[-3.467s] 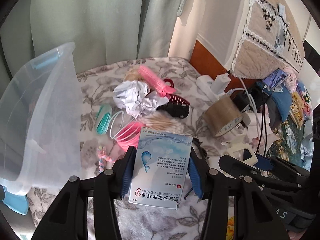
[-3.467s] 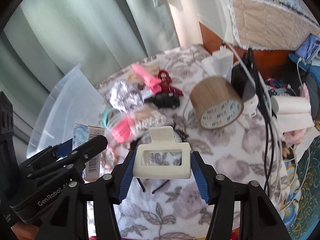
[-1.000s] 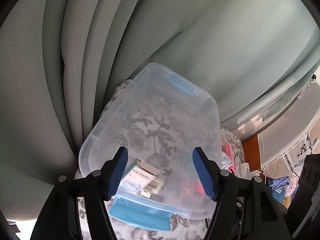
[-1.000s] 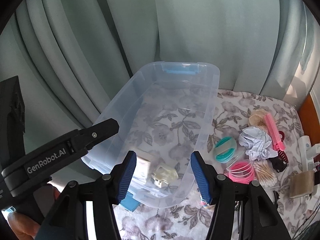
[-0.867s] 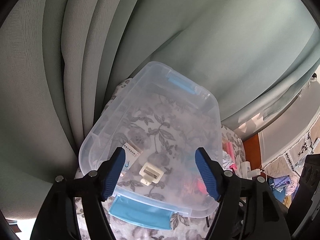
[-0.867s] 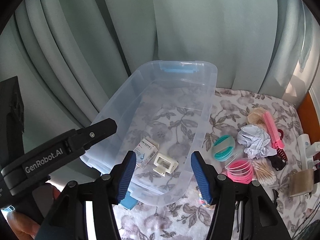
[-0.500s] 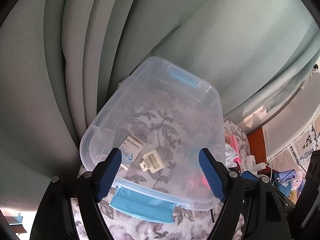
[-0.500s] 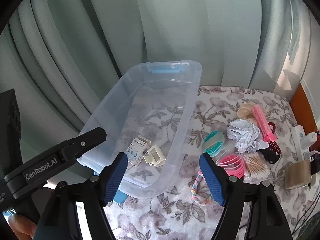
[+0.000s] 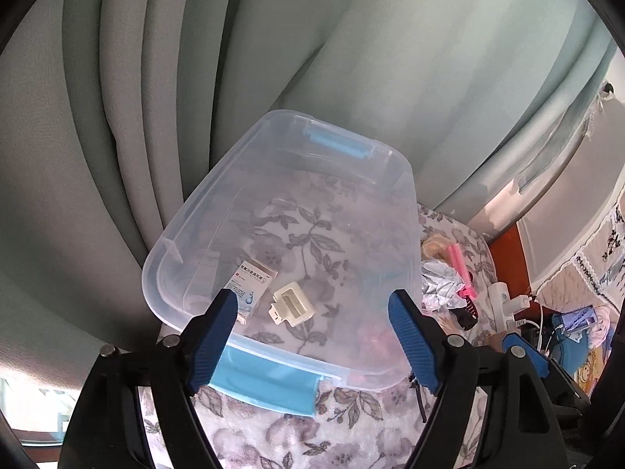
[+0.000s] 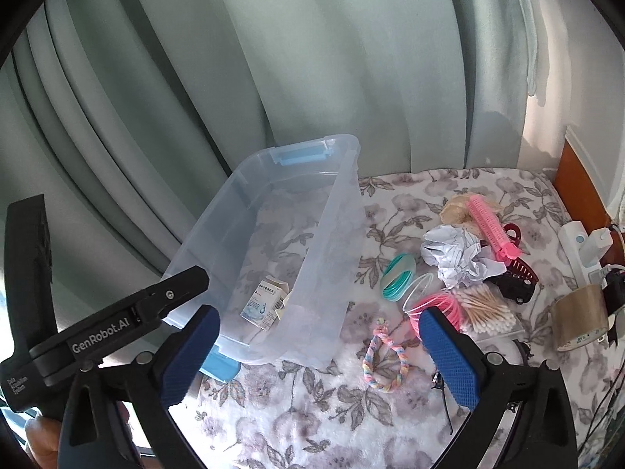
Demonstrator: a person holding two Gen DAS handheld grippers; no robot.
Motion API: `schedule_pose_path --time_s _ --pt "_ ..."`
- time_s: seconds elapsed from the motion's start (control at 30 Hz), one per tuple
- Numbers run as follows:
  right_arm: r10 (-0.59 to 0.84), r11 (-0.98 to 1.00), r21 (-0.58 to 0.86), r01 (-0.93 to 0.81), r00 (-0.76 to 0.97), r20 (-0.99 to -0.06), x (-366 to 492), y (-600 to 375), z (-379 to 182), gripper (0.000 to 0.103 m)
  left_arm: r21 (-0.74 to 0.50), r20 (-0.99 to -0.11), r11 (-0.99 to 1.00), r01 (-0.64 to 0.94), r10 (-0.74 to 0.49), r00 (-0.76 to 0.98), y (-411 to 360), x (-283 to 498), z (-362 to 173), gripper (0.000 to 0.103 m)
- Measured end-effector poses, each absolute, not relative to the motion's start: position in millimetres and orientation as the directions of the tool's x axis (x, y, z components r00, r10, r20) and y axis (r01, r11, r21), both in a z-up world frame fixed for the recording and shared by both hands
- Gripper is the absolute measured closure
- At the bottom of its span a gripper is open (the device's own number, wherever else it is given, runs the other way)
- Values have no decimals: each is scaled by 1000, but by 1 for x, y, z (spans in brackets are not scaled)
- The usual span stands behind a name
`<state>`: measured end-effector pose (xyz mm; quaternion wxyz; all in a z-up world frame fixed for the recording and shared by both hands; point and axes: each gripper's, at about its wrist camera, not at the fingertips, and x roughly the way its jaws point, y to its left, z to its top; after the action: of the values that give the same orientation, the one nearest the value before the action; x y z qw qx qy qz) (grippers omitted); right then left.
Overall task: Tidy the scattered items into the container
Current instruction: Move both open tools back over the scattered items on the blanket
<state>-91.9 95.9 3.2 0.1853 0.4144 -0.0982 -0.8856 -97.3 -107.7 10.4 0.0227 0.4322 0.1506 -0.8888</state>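
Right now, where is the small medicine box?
The medicine box lies on the floor of the clear bin, near the end with the blue latch, beside a cream clip in the left wrist view.

The right gripper (image 10: 318, 351) is opening, empty, above the clear container (image 10: 332, 242) holding a small box (image 10: 262, 305).

Home bedroom. Floral bed cover (image 10: 351, 422), pale green curtains (image 10: 312, 58) behind, wooden headboard (image 10: 578, 179) with lace-trimmed quilted cloth (image 9: 586, 273). Personal clutter on the bed: pink hair roller (image 10: 490, 226), cotton swabs (image 10: 484, 306), hair ties (image 10: 398, 271), power strip (image 10: 582, 252) with chargers.
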Motion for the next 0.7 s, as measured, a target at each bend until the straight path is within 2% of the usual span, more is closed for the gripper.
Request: schedule_pose_path --time_s 0.2,0.27,0.53,0.7 --pt "-410 -906 370 203 -630 -659 -81 137 1 0 -192 -773 -975 108 83 -629 -69 -96 17 21" --pt "-417 -901 383 201 -644 -642 -77 151 0 0 -177 -766 -981 85 83 -637 -54 -94 20 11" --pt "-406 -895 411 173 -697 -591 -60 206 -5 0 -129 -747 -992 -10 104 -657 9 -92 24 10" --pt "-413 -877 461 135 -702 -580 -53 240 -12 0 -90 -740 -995 -40 93 -666 43 -91 25 5"
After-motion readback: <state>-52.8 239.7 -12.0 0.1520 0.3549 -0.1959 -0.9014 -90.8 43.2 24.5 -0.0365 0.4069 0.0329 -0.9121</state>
